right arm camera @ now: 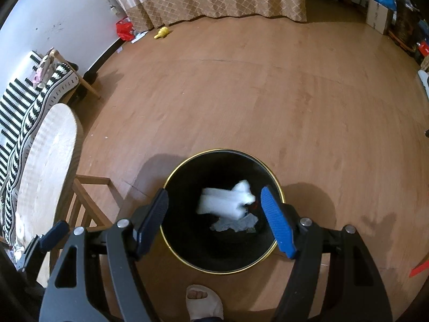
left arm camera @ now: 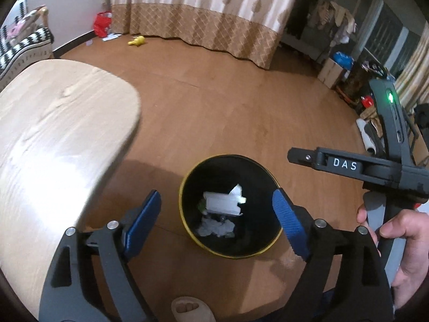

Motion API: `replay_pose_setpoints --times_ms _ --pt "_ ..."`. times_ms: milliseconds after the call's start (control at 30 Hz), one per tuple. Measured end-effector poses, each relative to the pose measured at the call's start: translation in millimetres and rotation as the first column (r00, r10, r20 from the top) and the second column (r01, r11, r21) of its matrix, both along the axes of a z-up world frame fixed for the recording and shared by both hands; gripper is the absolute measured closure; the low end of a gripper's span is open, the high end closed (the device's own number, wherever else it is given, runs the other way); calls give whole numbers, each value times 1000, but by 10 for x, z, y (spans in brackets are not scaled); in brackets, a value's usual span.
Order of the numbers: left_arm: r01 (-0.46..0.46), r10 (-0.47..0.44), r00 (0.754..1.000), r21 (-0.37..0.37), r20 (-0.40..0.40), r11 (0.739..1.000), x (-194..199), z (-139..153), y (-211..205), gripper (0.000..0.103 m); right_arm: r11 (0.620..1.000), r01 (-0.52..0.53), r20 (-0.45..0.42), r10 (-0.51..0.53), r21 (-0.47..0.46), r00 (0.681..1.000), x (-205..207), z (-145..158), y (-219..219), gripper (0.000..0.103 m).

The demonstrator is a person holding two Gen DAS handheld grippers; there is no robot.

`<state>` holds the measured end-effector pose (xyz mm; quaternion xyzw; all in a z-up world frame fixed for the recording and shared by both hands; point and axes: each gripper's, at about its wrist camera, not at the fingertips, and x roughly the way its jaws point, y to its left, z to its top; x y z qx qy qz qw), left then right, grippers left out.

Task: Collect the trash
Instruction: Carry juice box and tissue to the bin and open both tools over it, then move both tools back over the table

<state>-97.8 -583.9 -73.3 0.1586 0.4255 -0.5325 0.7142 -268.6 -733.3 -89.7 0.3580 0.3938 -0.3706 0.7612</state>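
Wooden floor (right arm camera: 241, 94) lies bare beyond a black bin (right arm camera: 171, 238) holding a white carton (right arm camera: 222, 204) and crumpled paper (right arm camera: 236, 225); both the left gripper (left arm camera: 217, 220) and the right gripper (right arm camera: 214, 220) hang spread and empty above it.

White carton (right arm camera: 225, 204) in the bin (right arm camera: 171, 241): smeared in our right wrist view, no print readable. Grey scraps (left arm camera: 214, 228) beneath it: we cannot tell their kind. Bin's near rim: partly behind blue pads (right arm camera: 277, 224). Table (left arm camera: 53, 139): cut by the left edge. Slipper (right arm camera: 203, 303): cut at the bottom edge.
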Motion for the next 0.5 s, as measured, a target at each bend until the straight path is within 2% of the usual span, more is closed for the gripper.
replay_pose_setpoints --times_ms 100,300,433,500 --pt "-24 24 1000 -15 -3 1000 87 109 181 20 1000 -17 3 17 -10 1000 60 45 72 33" --pt "-98 101 992 -53 71 994 267 413 799 13 995 -94 29 95 -42 995 376 241 332 33" --pt "-200 207 974 -79 95 977 528 613 1352 9 975 -192 57 199 -107 978 760 468 727 32" --pt "-284 291 951 -80 108 956 696 696 1724 8 960 -254 71 263 -122 962 995 540 962 32"
